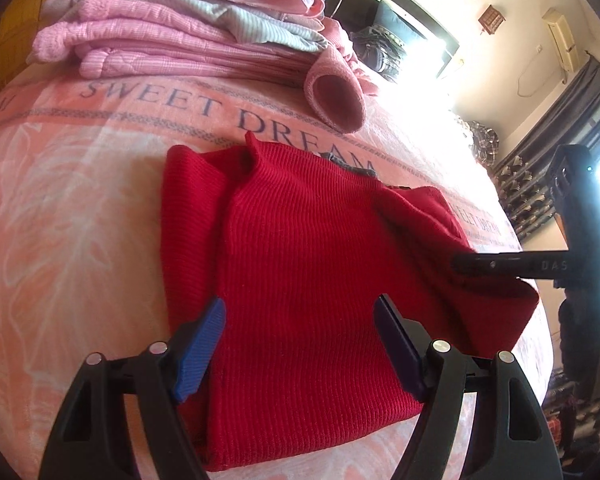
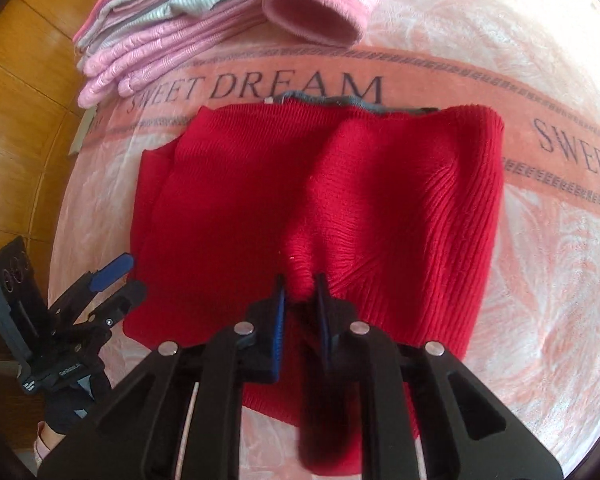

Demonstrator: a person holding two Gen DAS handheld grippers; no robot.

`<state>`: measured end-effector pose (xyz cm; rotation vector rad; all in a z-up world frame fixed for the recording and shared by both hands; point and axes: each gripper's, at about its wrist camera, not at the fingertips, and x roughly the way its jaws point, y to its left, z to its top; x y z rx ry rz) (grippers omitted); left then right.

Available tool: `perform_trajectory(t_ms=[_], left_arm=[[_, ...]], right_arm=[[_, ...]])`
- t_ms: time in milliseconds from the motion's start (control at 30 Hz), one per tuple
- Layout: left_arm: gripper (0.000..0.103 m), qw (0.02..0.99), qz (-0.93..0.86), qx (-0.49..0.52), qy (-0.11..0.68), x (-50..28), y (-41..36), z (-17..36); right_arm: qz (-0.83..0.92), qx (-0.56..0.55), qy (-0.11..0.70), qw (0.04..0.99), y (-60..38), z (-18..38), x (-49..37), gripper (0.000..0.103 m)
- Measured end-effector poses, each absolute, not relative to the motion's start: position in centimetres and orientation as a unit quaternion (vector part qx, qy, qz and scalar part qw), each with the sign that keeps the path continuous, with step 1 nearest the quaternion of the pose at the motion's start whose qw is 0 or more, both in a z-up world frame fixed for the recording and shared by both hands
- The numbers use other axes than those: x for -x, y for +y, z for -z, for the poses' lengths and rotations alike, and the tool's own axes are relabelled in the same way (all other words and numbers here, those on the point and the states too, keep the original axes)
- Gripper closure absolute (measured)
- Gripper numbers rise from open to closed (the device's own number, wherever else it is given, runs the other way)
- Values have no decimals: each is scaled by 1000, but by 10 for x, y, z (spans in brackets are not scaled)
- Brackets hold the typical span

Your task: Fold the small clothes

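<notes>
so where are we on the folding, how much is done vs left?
Done: a stack of folded pink clothes sits at the far edge of the blanket. In hand: the red sweater, partly folded; the right gripper is shut on a bunched piece of it, the left gripper open over its near edge. Left: finishing this fold and stacking it.

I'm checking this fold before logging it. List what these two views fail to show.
- Red sweater: the sleeves cannot be told apart among the folds in either view.
- Grey label at its far edge: too small to read, right wrist view.
- Right gripper: how much knit it pinches is hidden between its fingers.
- Pink stack: cut off by the top edge, so no count.
- Left gripper: open, touch unclear.
</notes>
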<state>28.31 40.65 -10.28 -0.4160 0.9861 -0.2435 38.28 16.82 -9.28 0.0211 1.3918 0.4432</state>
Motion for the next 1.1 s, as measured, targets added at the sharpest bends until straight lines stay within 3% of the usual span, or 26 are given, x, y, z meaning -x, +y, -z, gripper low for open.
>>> perform_trajectory(t_ms=[100,233,300,767,933,1033,1100], left_arm=[[27,850,115,204,471,-283,409,106],[27,849,118,224,465,-284,413,100],[27,846,126,245,457,-285,415,93],[27,838,160,266,449,-295,391,76],[27,828,165,273,461,-297,386,85],[27,823,174,279,462,-297,382,85],[27,818,184,289,463,-298,379,85]], right_arm=[[-226,-32,642,732,171,95,-377,69],[-244,-35,618,747,156,66,-365,59],[-247,-19,612,751,147,55,-353,46],[-282,148,585,746,176,105,-274,35],[-252,198,580,749,175,130,-275,39],[-253,200,572,754,166,132,-279,61],[-263,174,576,755,157,127,-283,84]])
